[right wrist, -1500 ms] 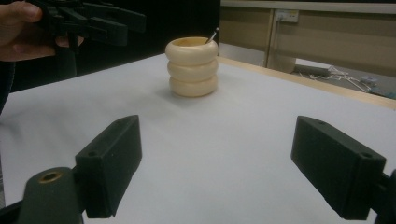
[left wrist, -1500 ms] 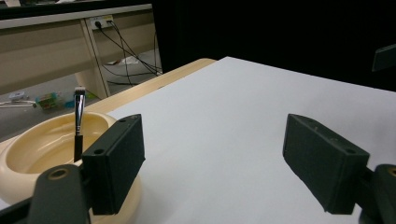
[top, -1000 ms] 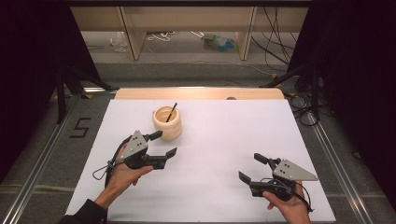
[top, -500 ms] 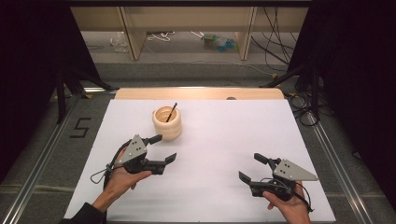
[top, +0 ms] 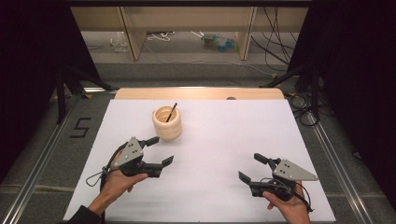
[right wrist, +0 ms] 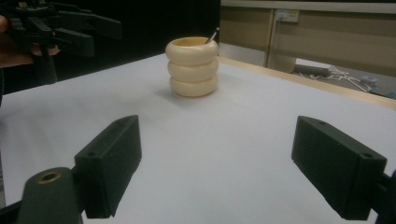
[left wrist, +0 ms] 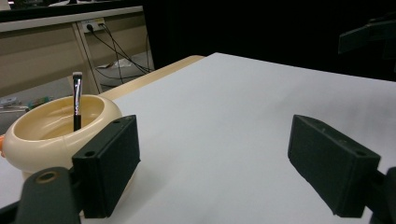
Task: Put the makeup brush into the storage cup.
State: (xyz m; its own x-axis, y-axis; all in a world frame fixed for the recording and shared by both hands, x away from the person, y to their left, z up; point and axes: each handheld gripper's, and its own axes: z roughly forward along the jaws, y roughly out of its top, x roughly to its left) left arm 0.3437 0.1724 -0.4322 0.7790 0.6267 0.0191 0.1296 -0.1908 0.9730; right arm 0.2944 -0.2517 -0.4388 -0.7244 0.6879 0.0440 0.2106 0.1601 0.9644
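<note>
A cream ribbed holder (top: pixel 167 123) stands upright on the white table top (top: pixel 219 140), with a thin dark brush (top: pixel 171 112) leaning inside it. My left gripper (top: pixel 160 150) hovers open just in front of the holder, held by a hand, nothing between its jaws. In the left gripper view the holder (left wrist: pixel 60 128) and the brush (left wrist: pixel 77 100) lie close by at the left, behind the left jaw. My right gripper (top: pixel 250 168) rests open near the front right of the table, empty. The right gripper view has the holder (right wrist: pixel 193 67) farther off, and the left gripper (right wrist: pixel 95 32) at top left.
A bare wooden strip (top: pixel 201 93) runs along the table's far edge. Metal rails (top: pixel 37 163) flank the table on both sides. Shelving legs and cables (top: pixel 163 35) lie on the floor beyond. Dark curtains stand left and right.
My left gripper has drawn back a little toward the person and away from the holder. The right gripper has stayed still.
</note>
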